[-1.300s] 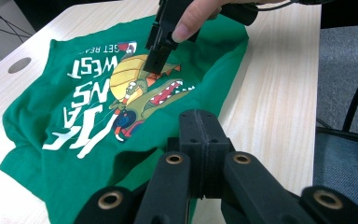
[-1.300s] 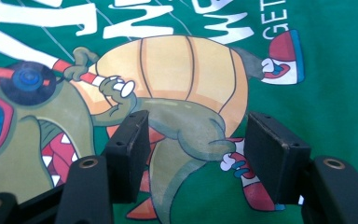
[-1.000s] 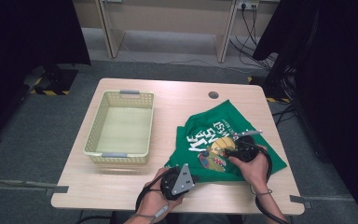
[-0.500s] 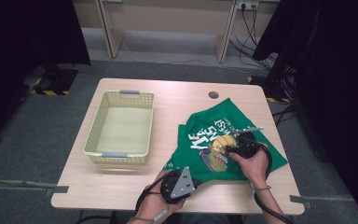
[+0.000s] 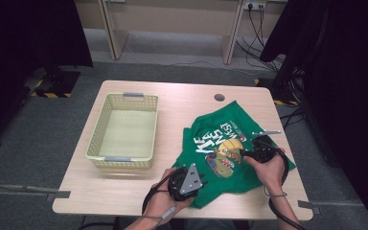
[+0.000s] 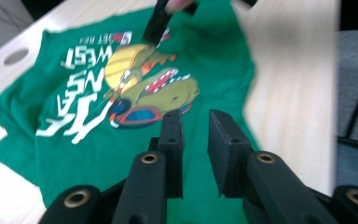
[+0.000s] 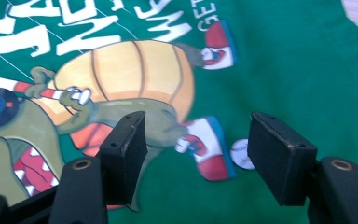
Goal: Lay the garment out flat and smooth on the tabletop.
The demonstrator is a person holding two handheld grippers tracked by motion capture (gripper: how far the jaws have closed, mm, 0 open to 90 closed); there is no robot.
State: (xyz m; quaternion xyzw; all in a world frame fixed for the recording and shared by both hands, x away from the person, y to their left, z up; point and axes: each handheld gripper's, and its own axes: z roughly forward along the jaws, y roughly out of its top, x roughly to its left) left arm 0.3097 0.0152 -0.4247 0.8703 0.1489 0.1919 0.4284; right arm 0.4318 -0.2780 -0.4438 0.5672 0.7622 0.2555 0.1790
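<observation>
Here the green T-shirt lies spread, print up, on the table to the right of the empty yellow basket, and the work in hand looks like gathering or folding it, probably for that basket. The right gripper sits low over the cartoon print at the shirt's middle, jaws wide apart with nothing between them; the right gripper view shows cloth flat beneath both pads. The left gripper hovers at the shirt's near hem, on the side toward the basket, jaws parted by a narrow gap and holding nothing, cloth visible below them in the left gripper view. To do the step well, each gripper should likely pinch an edge or a raised fold rather than flat fabric, since flat cloth may slip from the pads. The left wrist is rolled, plate upward; the right hand reaches forward, knuckles up, pointing toward the basket side.
</observation>
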